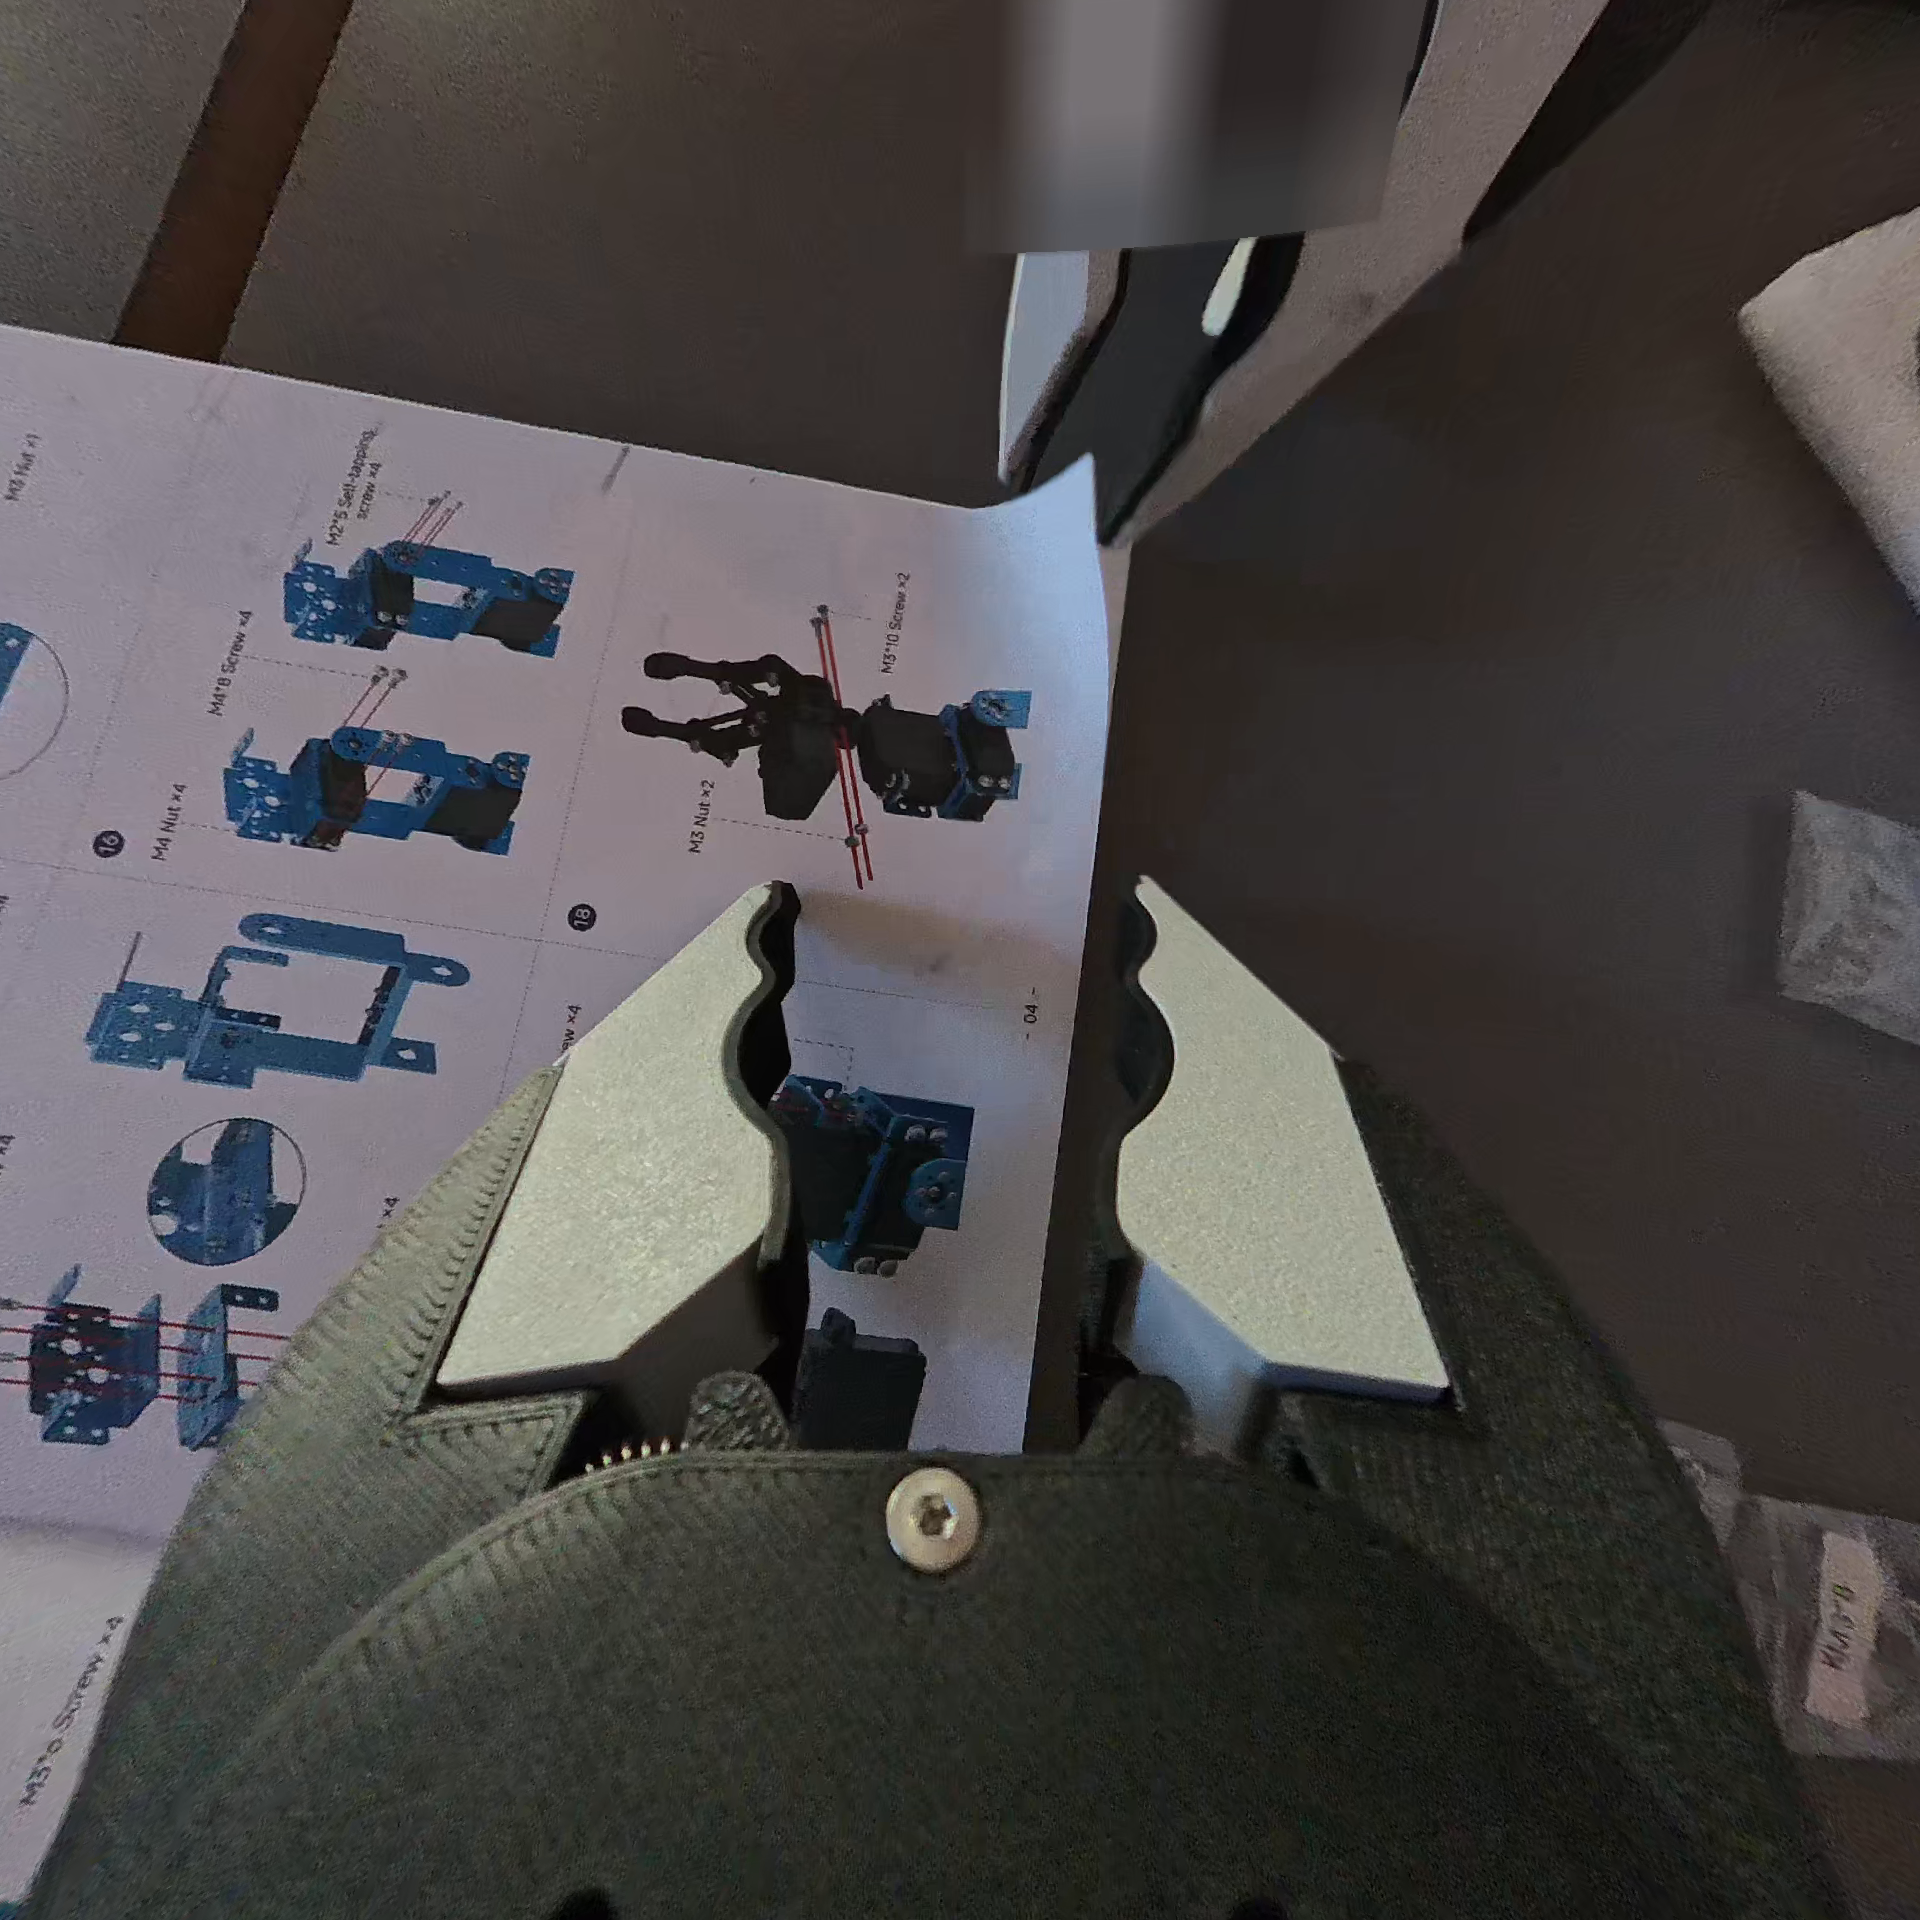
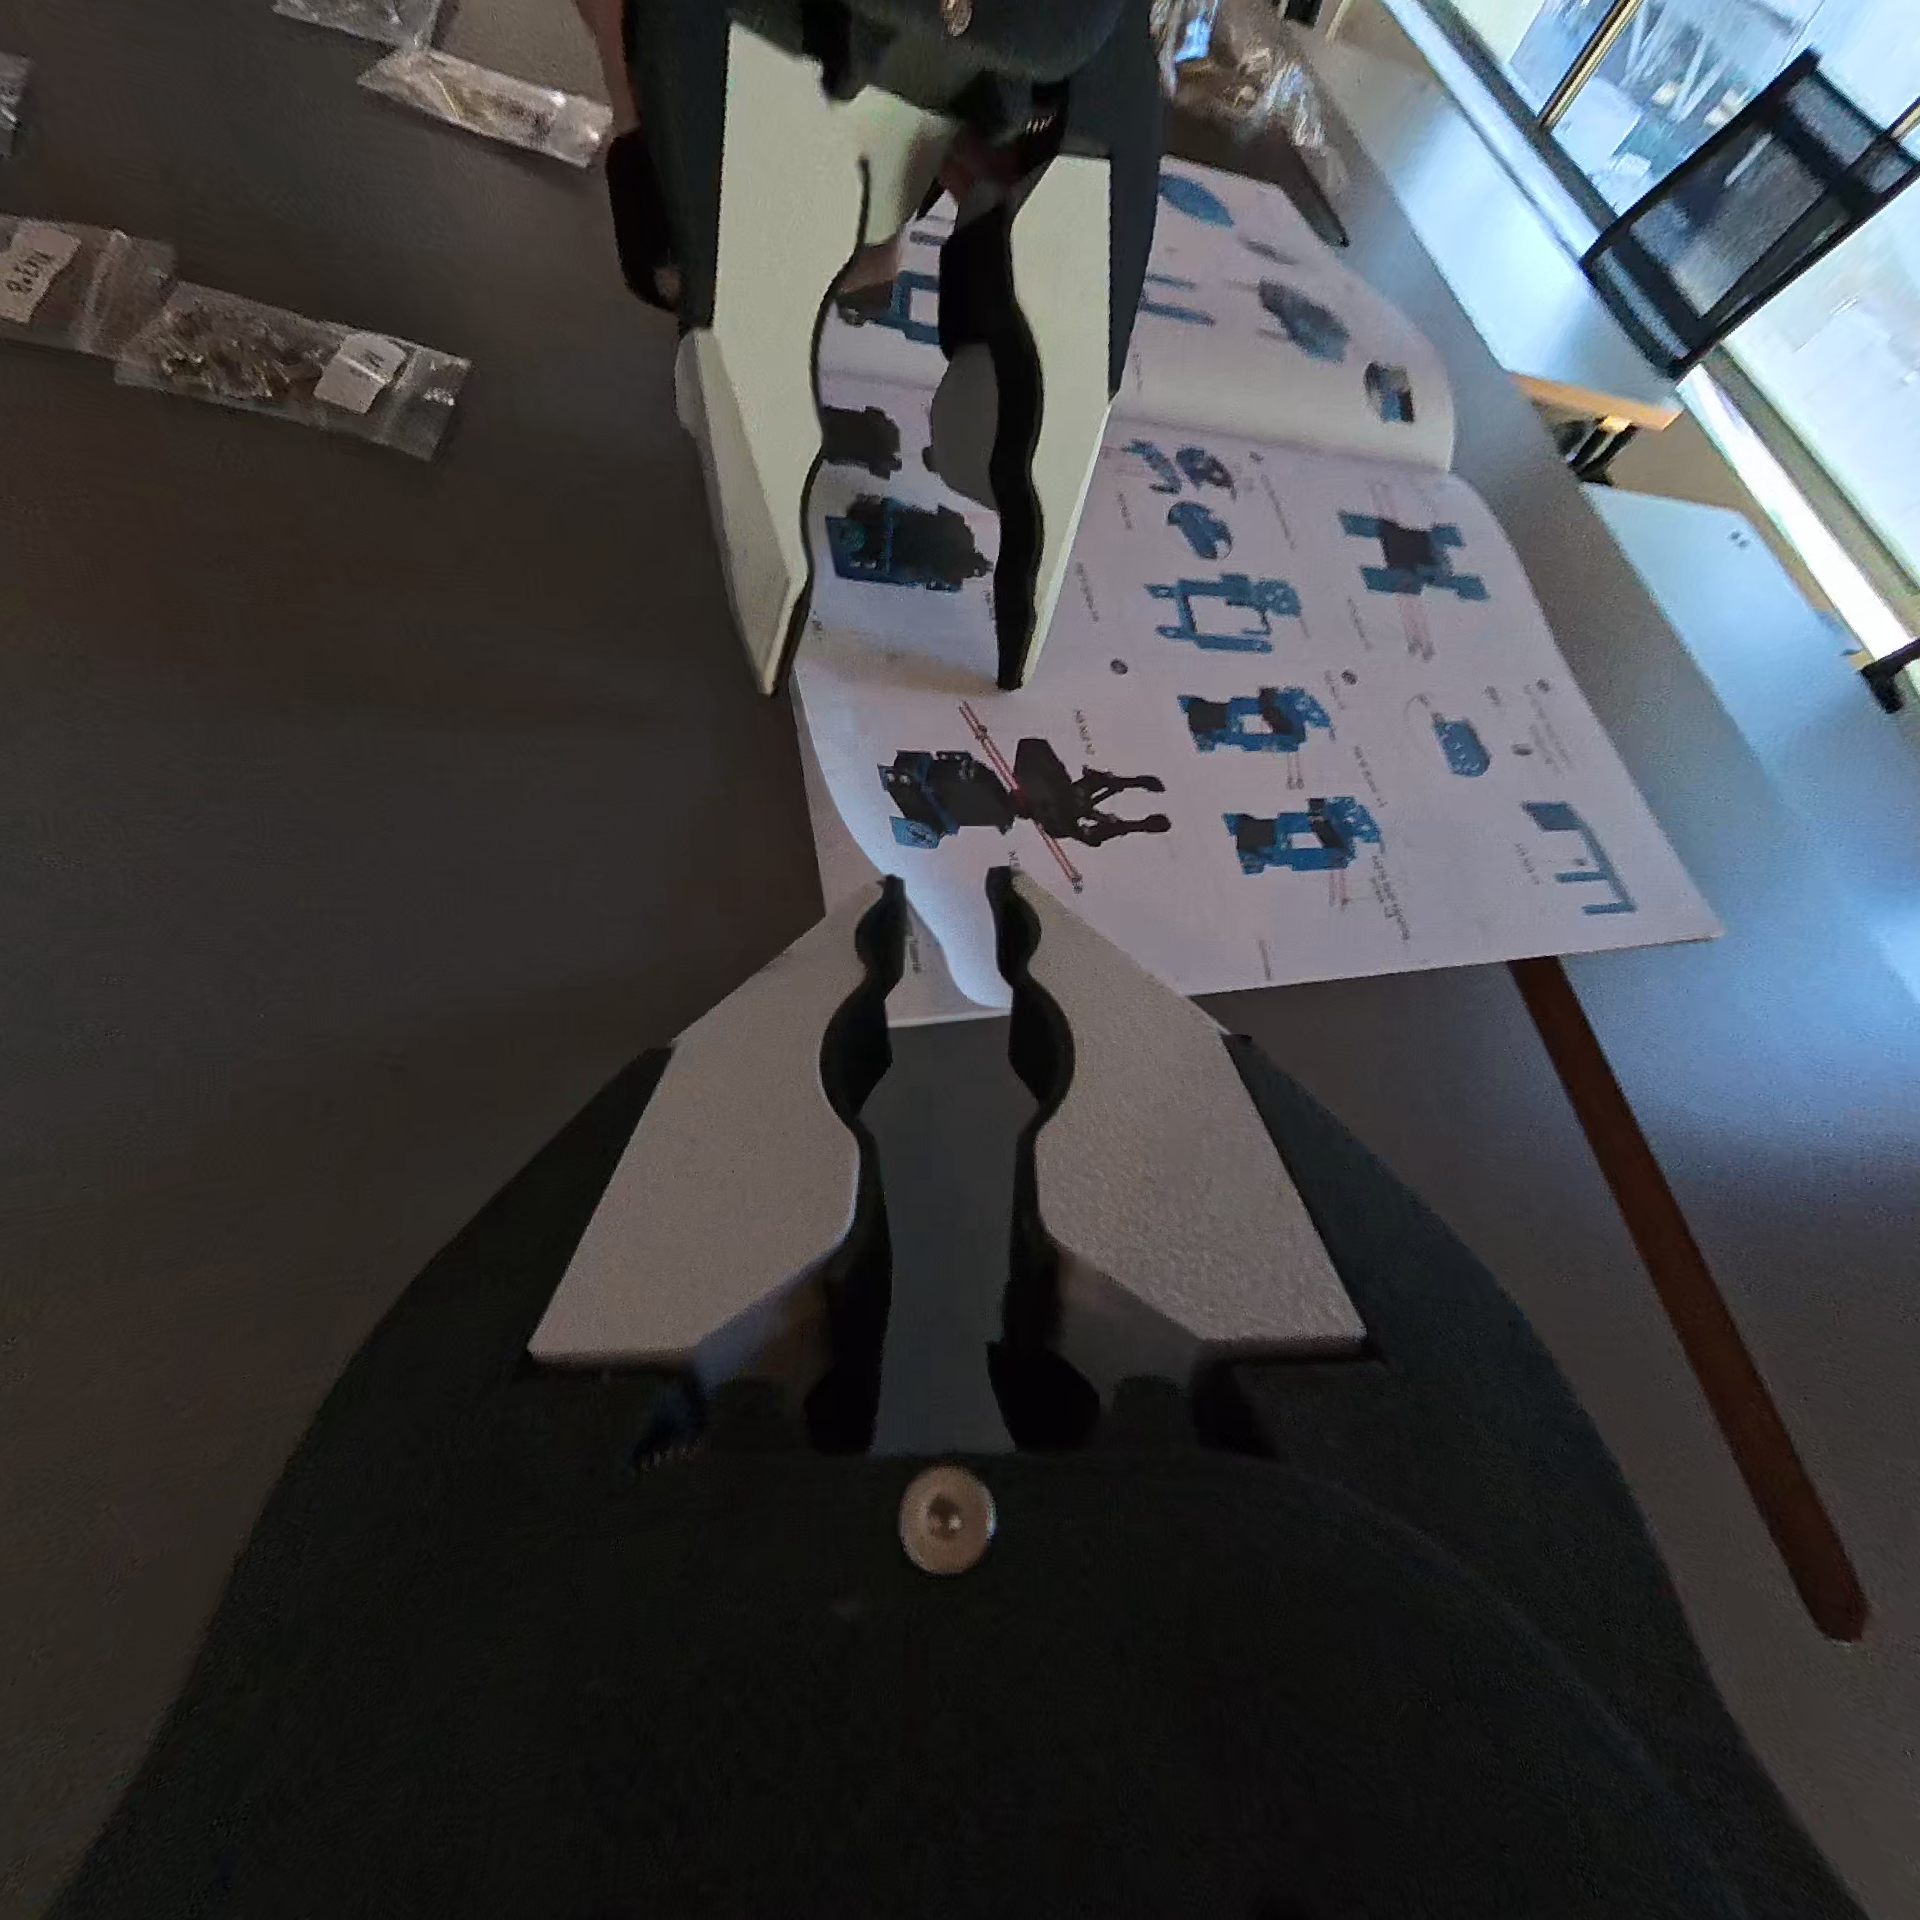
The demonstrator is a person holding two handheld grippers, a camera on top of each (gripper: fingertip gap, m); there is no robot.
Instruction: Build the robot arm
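open instruction booklet (image 2: 1247,665) w/ blue and black part diagrams lies flat on a dark table (image 2: 364,831), its far side reaching the table edge. left gripper (image 1: 961,894) is angled down over the booklet's near edge, jaws spread wide, one finger over the page and the other over bare table, nothing between them. can't tell if the tips touch the paper. right gripper (image 2: 945,883) faces it from the opposite side, low, jaws parted only a bit, tips at the curled page corner (image 2: 935,966), gripping nothing afaict. clear parts bags (image 2: 291,364) w/ white labels sit well apart on the table.
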